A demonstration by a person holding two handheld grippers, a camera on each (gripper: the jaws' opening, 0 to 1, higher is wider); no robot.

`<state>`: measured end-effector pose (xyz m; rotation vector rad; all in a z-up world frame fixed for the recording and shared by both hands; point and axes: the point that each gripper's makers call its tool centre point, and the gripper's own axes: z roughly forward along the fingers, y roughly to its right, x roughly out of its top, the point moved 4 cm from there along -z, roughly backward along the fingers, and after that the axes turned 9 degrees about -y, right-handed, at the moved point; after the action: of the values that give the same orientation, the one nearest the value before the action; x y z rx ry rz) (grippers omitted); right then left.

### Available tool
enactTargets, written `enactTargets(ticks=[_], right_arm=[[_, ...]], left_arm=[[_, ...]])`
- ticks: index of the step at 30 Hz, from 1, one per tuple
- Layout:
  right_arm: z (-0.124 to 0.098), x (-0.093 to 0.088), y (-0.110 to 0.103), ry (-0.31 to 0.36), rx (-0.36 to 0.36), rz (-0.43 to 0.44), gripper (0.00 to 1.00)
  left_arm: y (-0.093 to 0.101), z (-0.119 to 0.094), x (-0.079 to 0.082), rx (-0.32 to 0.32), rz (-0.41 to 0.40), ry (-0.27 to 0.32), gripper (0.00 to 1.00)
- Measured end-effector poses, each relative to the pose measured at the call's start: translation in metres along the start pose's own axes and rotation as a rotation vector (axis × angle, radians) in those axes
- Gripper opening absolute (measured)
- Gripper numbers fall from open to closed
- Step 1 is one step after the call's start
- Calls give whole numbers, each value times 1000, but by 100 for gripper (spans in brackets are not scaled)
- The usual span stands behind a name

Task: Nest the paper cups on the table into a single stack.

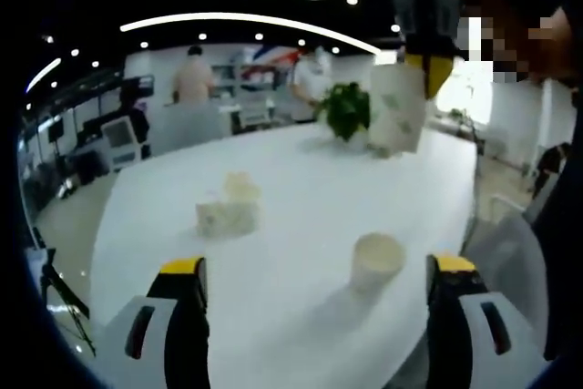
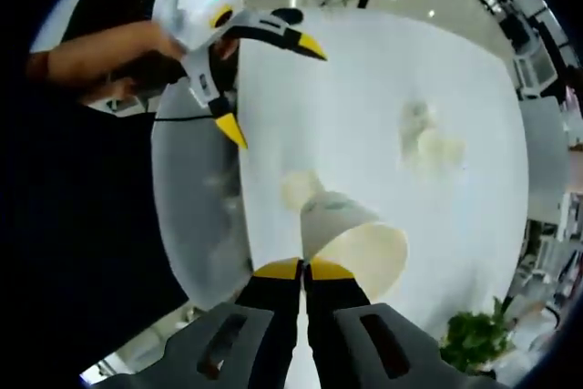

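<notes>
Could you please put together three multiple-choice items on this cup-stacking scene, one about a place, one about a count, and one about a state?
1. Where does the potted plant stand in the left gripper view?
A. On the far part of the table
B. On the floor
C. Between the left gripper's jaws

2. How many paper cups stand alone and upright before the left gripper?
A. None
B. One
C. Four

3. How do the right gripper's jaws stand?
A. Wide open, holding nothing
B. Shut on a held paper cup
C. Shut on the plant

Answers:
1. A: it sits on the white table, beyond the cups.
2. B: a single upright cup stands there; the lying cups sit further off.
3. B: the yellow tips pinch the held paper cup by its rim.
</notes>
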<state>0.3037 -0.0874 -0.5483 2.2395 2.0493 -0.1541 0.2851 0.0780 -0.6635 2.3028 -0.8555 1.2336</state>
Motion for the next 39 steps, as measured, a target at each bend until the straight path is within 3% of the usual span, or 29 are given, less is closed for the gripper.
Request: enactTargets(ticks=[21, 26, 39], right_arm=[[27, 9, -9, -26, 18, 5, 0], [36, 12, -11, -27, 45, 31, 0], [56, 20, -12, -27, 89, 64, 0]], left_arm=[[-2, -2, -3, 19, -9, 11, 99], [-4, -4, -1, 18, -16, 38, 99], [-6, -4, -5, 18, -18, 33, 99]])
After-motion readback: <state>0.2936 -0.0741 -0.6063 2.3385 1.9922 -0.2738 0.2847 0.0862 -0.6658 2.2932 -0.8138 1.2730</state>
